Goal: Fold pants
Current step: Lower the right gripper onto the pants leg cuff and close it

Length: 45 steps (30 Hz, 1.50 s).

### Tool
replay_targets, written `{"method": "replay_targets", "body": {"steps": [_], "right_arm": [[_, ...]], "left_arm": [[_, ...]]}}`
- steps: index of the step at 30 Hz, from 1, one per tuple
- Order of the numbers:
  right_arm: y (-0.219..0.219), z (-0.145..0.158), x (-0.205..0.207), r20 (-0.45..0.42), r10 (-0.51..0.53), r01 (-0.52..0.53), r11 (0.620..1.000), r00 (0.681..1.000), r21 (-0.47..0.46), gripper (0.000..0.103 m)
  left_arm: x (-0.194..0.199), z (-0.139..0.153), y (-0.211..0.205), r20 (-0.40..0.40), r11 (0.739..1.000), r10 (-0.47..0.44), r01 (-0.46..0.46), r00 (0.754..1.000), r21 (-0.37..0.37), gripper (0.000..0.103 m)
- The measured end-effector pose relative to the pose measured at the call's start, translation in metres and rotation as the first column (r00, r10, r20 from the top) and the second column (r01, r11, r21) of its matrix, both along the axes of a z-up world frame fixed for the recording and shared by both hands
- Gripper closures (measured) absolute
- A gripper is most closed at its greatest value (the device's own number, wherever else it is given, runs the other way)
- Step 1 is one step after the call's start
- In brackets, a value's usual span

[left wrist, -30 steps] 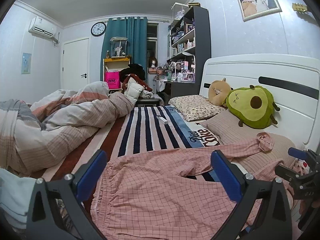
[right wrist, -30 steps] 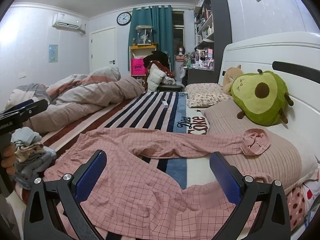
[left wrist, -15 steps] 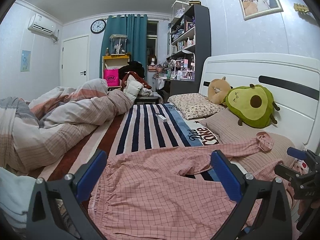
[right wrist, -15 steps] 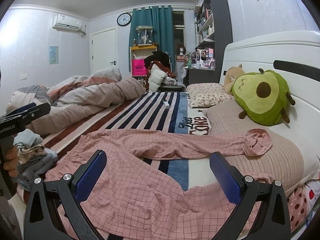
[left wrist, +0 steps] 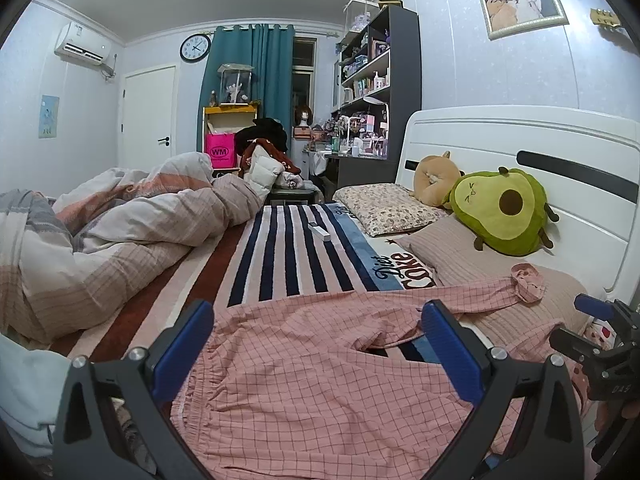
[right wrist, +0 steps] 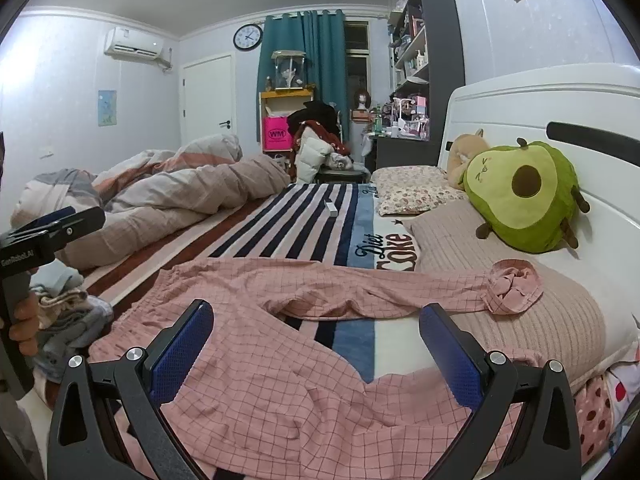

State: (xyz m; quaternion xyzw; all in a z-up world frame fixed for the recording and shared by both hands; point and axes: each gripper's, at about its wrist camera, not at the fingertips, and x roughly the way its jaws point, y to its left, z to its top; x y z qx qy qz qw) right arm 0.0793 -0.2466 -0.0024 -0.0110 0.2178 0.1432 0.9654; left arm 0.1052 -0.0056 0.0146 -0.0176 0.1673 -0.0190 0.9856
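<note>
Bedroom, seen first from the left wrist. Pink checked pants lie spread on the bed, waistband toward the near left, one leg running right to a bunched cuff on a beige ribbed pillow. Left gripper hangs just above the waist area, its blue-padded fingers set wide apart with nothing between them. Under the pants, a striped blanket lettered "Diet Coke"; a small white box sits on the stripes farther back. Rumpled duvet heaped along the left side. Avocado plush and a tan plush lean on the white headboard, beside a floral pillow. Far wall: white door, wall clock, teal curtain, air conditioner, dark shelving unit. Framed photo above the headboard.

Right wrist view: right gripper over the lower leg of the pants, fingers likewise spread and empty. Both legs splay apart here, blanket showing between them. At the left edge a hand grips the other tool's handle, a small heap of folded clothes just beside it on the bed edge.
</note>
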Motion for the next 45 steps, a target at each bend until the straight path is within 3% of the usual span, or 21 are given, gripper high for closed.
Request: {"method": "replay_targets", "body": {"steps": [9,13,17,23,27,32,38,39,42,45], "right_arm": [[0.000,-0.009,-0.004,-0.011,-0.004,0.004,1.000,1.000,-0.009,0.000],[-0.017,-0.033,-0.005,-0.085,0.006,-0.003,0.999,0.996,0.037,0.000],[-0.047,-0.070,-0.009,-0.179,-0.029,0.045,0.995,0.983,0.089,0.001],[-0.073,-0.127,-0.017,-0.310,-0.039,0.077,0.991,0.950,0.110,0.001],[-0.082,-0.151,-0.022,-0.359,-0.070,0.128,0.982,0.931,0.141,0.001],[-0.105,-0.171,-0.023,-0.412,-0.134,0.233,0.952,0.901,0.200,0.001],[-0.129,-0.176,-0.020,-0.401,-0.145,0.266,0.927,0.905,0.265,0.001],[-0.133,-0.176,-0.017,-0.398,-0.145,0.269,0.922,0.906,0.278,0.002],[-0.139,-0.176,-0.005,-0.397,-0.135,0.269,0.913,0.908,0.306,0.025],[-0.138,-0.178,0.007,-0.402,-0.081,0.238,0.903,0.912,0.357,0.036]], "left_arm": [[0.001,-0.018,0.017,-0.063,1.000,0.002,-0.003,0.998,-0.020,0.001],[0.004,-0.056,0.043,-0.165,0.999,0.013,-0.020,0.986,-0.041,0.001],[0.004,-0.104,0.070,-0.289,0.994,0.039,-0.066,0.956,-0.083,0.001],[-0.006,-0.162,0.086,-0.408,0.986,0.037,-0.098,0.912,-0.132,0.001],[-0.014,-0.181,0.081,-0.438,0.988,0.020,-0.085,0.899,-0.130,0.006],[-0.016,-0.198,0.085,-0.477,0.968,-0.024,-0.099,0.879,-0.232,0.006],[-0.011,-0.207,0.088,-0.476,0.955,-0.044,-0.103,0.879,-0.278,0.006],[-0.009,-0.207,0.087,-0.474,0.954,-0.043,-0.106,0.879,-0.282,0.007],[0.003,-0.208,0.084,-0.472,0.953,-0.040,-0.108,0.881,-0.282,0.017],[0.013,-0.208,0.080,-0.477,0.962,-0.020,-0.113,0.879,-0.247,0.029]]}}
